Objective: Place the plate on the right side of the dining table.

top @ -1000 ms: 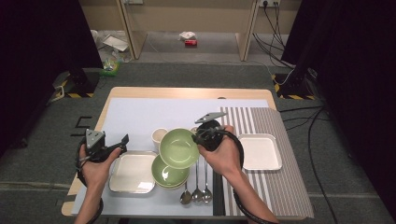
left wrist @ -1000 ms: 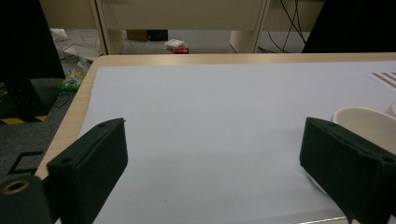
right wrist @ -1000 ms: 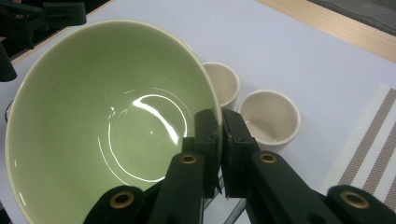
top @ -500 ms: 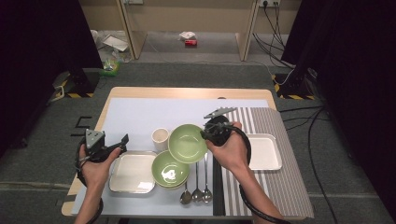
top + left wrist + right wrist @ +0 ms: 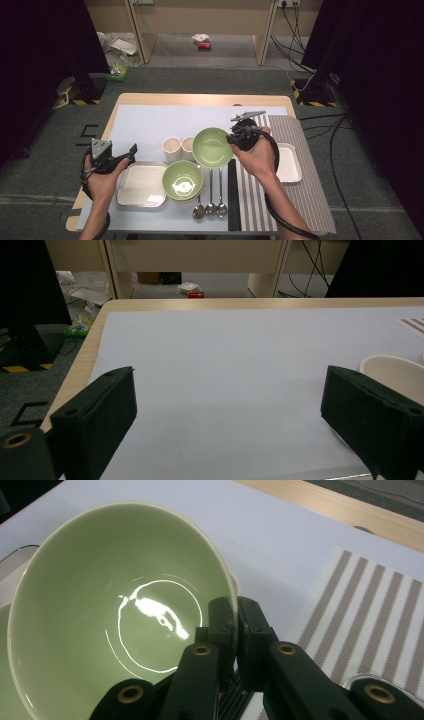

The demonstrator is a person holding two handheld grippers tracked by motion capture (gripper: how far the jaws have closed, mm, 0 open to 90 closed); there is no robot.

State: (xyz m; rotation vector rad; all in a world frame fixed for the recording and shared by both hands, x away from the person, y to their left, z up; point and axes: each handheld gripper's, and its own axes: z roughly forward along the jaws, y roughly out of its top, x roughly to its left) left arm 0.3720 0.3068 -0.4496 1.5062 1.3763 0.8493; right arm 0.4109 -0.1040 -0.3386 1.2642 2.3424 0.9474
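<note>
Your right gripper [image 5: 231, 630] is clamped on the rim of the green bowl [image 5: 212, 146], held tilted above the table beside the two cups [image 5: 171, 147]. Your left gripper [image 5: 227, 420] is gaping, nothing between, near the metal tray [image 5: 141, 185].

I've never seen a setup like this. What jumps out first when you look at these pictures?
The pale green bowl catches the eye first: the right tool pinches its rim and holds it tilted above the table's middle, beside two cream cups. Just in front sits a stack of matching green bowls, with three spoons to its right. The left tool hangs open over a metal tray at the near left.
</note>
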